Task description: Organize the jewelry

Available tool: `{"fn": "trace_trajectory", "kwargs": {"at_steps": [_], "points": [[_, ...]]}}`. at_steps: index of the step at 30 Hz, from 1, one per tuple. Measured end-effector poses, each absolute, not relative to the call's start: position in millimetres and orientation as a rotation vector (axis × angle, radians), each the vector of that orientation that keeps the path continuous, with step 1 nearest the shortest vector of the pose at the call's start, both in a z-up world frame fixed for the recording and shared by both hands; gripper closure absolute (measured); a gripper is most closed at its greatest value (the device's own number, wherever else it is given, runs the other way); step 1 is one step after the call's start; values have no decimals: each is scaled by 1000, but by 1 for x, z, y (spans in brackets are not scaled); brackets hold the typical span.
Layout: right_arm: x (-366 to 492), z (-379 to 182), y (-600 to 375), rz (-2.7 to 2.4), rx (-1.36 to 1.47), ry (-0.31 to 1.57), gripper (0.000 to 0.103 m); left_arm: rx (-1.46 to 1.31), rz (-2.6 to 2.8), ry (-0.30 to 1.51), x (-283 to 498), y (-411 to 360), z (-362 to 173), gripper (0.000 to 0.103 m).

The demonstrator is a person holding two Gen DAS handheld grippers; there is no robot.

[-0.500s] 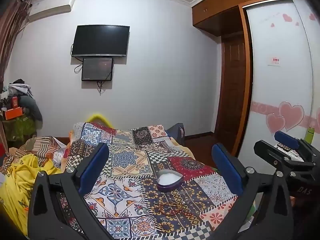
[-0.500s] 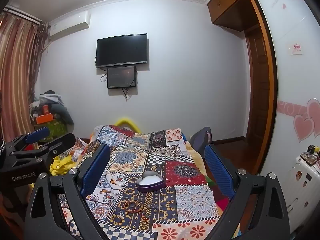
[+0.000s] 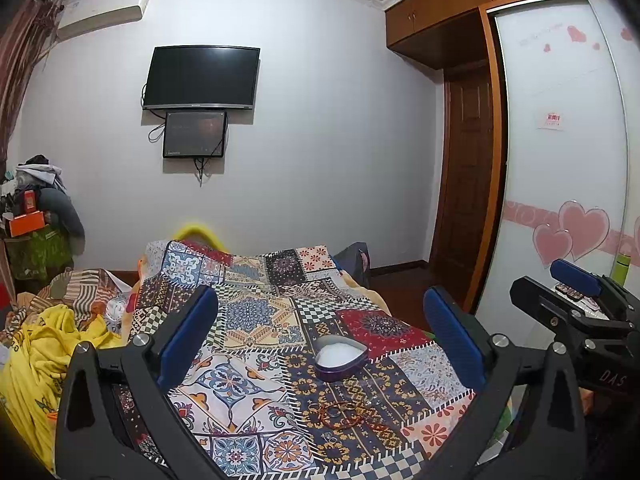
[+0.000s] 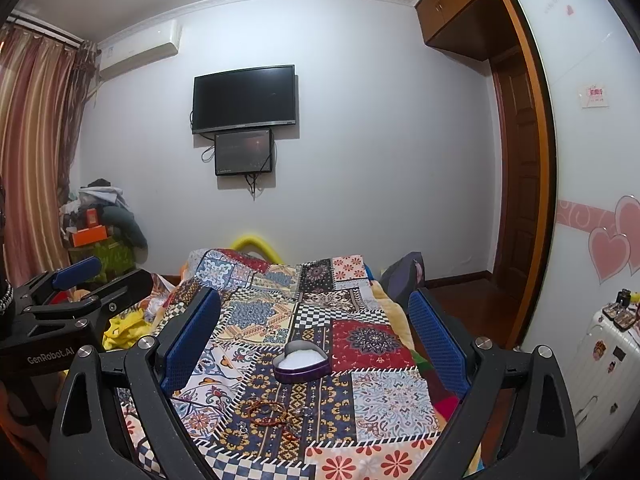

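Observation:
A purple heart-shaped tin [image 3: 340, 358] with a white lining stands open on the patchwork quilt [image 3: 256, 320]. Just in front of it lies a small heap of jewelry [image 3: 340, 412]: reddish bead bracelets and a few rings. My left gripper [image 3: 320, 300] is held above the quilt's near end, open, nothing between its blue pads. In the right wrist view the tin [image 4: 302, 362] and the jewelry [image 4: 276, 412] lie ahead of my right gripper [image 4: 315, 300], which is also open and empty. Each gripper appears at the edge of the other's view: the right gripper [image 3: 556, 286], the left gripper [image 4: 112, 274].
Yellow cloth [image 3: 36, 356] and striped bedding lie bunched to the left of the quilt. A white suitcase [image 4: 600, 364] with small items on top stands at the right by the heart-patterned wardrobe door [image 3: 560, 200]. A TV [image 3: 202, 78] hangs on the far wall.

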State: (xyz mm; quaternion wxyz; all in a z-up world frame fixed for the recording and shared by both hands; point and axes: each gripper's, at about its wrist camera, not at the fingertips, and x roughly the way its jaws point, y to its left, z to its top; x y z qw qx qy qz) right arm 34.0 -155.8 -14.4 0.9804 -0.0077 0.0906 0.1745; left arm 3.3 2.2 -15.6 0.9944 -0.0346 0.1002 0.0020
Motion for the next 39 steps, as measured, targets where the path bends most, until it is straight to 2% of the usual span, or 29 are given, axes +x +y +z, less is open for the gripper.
{"fn": "trace_trajectory", "kwargs": {"at_steps": [39], "points": [[37, -16, -156, 350, -12, 193, 9, -68, 0, 220, 10, 2, -14, 0]]}}
